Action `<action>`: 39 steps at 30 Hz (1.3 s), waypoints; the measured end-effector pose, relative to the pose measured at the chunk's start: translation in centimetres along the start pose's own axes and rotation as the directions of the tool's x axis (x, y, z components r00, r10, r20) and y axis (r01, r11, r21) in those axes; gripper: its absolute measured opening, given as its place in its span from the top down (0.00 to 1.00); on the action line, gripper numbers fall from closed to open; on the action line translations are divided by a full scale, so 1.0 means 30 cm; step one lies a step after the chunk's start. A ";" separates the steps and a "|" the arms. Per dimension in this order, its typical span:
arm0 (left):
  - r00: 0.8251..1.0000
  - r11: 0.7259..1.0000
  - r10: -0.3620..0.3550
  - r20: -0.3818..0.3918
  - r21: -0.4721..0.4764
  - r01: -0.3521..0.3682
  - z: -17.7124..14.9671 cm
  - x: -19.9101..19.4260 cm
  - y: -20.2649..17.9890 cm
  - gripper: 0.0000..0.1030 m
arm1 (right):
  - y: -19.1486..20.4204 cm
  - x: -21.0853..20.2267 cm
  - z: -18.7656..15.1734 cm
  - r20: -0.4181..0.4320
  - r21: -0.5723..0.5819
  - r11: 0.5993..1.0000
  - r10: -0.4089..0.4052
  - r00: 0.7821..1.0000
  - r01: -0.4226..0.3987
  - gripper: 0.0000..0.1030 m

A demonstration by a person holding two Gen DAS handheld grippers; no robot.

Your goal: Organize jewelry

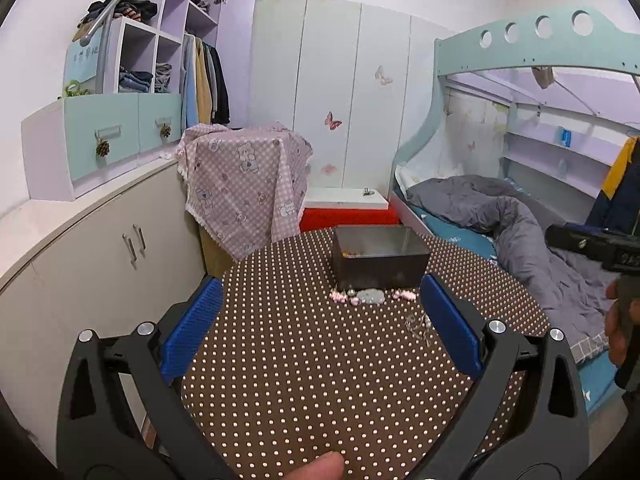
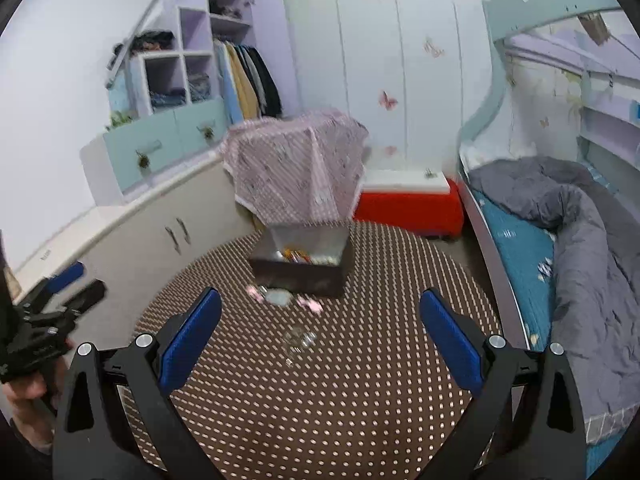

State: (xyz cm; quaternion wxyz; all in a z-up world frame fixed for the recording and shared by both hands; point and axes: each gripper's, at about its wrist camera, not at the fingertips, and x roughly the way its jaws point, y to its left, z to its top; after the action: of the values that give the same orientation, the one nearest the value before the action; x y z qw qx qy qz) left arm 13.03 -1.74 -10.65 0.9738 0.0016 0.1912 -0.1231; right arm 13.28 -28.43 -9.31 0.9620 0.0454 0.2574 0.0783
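Note:
A dark open box [image 1: 380,258] [image 2: 302,266] stands at the far side of a round table with a brown polka-dot cloth [image 1: 304,360] [image 2: 340,380]; gold and coloured pieces lie inside it. In front of the box lie pink pieces and a pale green stone piece [image 1: 370,297] [image 2: 280,299]. A clear crystal piece [image 1: 418,324] [image 2: 298,340] lies nearer on the cloth. My left gripper [image 1: 320,312] is open above the cloth with nothing between its blue pads. My right gripper [image 2: 320,332] is open too, also holding nothing, with the crystal piece lying ahead between its fingers.
White cabinets [image 1: 100,248] curve along the left. A stand draped in pink checked cloth [image 1: 248,184] and a red box with a white top [image 1: 346,210] sit behind the table. A bunk bed with a grey quilt [image 1: 512,220] lies to the right.

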 end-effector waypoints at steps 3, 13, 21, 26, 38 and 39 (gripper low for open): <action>1.000 1.000 0.006 -0.028 -0.003 -0.006 -0.031 0.029 0.004 0.06 | -0.009 0.075 -0.049 -0.057 0.005 1.000 0.001 0.998 -0.001 0.07; 0.993 1.000 0.019 -0.119 -0.003 -0.019 -0.109 0.138 0.017 0.06 | 0.015 0.375 -0.197 -0.270 -0.028 1.000 0.002 0.963 -0.010 0.09; 0.984 0.999 0.036 -0.172 0.023 -0.033 -0.093 0.252 0.031 0.06 | 0.060 0.564 -0.190 -0.364 -0.069 0.998 -0.014 0.931 -0.012 0.47; 0.971 0.997 0.062 -0.230 0.064 -0.049 -0.066 0.380 0.021 0.06 | 0.088 0.573 -0.185 -0.363 -0.132 0.990 -0.008 0.932 -0.042 0.92; 0.903 0.990 0.095 -0.419 0.136 -0.041 -0.090 0.706 -0.014 0.06 | 0.031 0.515 -0.211 -0.367 -0.119 0.988 0.047 0.929 -0.097 0.92; 0.901 0.990 0.096 -0.423 0.138 -0.041 -0.094 0.712 -0.021 0.06 | 0.027 0.514 -0.213 -0.368 -0.112 0.988 0.054 0.928 -0.102 0.92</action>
State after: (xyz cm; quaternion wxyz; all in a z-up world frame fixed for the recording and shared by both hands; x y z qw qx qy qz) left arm 30.98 -7.32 -21.22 0.9097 0.0968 0.3920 -0.0973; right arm 23.15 -24.65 -22.24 0.8948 -0.0222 0.4233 0.1401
